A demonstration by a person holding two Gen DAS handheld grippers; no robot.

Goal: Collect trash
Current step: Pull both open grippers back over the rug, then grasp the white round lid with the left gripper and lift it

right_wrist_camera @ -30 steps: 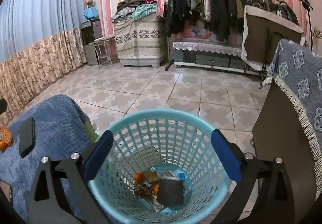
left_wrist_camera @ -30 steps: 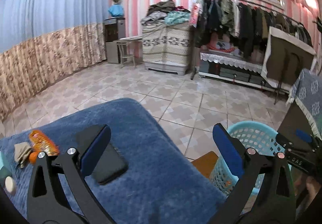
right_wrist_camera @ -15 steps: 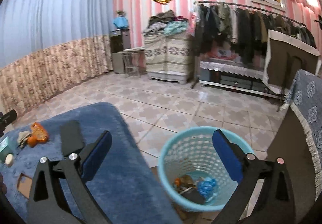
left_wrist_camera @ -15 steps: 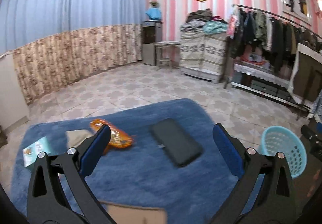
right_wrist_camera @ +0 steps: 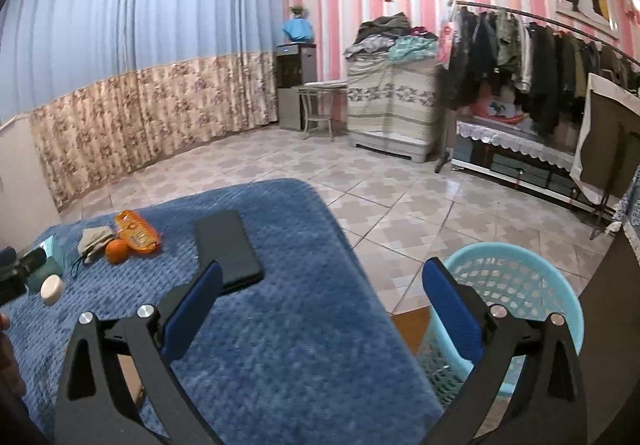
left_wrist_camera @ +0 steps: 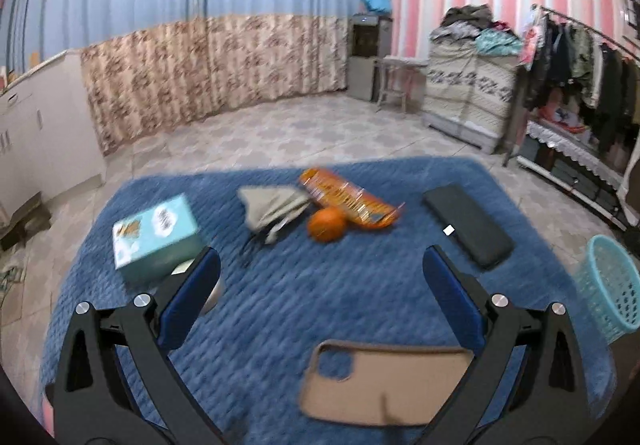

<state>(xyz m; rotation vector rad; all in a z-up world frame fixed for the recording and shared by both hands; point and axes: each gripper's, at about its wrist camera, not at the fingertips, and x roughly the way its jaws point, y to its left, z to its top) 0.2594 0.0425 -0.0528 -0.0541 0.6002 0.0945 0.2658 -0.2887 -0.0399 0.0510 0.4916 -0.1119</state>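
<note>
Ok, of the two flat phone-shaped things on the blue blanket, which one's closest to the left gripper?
The tan phone case, lying between the left gripper fingers at the blanket's near edge. The black phone lies farther off, toward the basket side.

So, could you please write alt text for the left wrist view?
The open left gripper hovers empty over a blue quilted blanket holding a tan phone case, round orange fruit, orange snack wrapper, teal box and black phone.
</note>
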